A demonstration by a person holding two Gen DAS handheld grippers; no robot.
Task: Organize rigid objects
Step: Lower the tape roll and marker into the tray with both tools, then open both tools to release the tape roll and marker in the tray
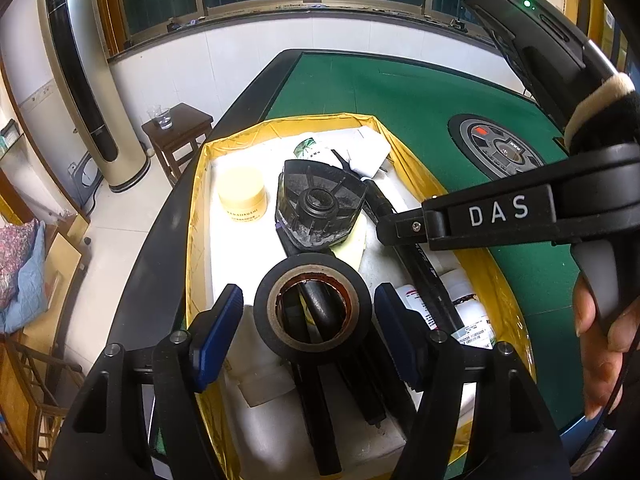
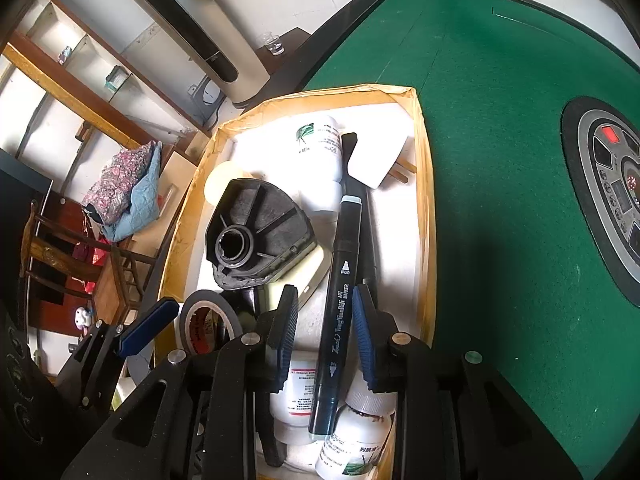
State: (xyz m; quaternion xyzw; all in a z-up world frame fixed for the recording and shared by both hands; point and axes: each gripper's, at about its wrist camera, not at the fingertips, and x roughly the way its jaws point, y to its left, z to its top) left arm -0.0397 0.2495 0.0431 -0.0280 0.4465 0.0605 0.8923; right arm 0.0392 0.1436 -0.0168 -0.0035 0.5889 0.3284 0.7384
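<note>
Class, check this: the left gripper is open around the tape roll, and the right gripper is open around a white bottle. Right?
Not quite. The right gripper is open around the black marker, not a bottle, as the right wrist view shows. The left gripper is indeed open around the tape roll.

The right gripper reads "DAS"; the black marker reads "BROAD" and "ART MARKER".

So the box sits on the counter, with the tape roll at its near end, the filter cartridge right behind it, the jar left of that, and the marker running lengthwise on the right over some bottles.
</note>
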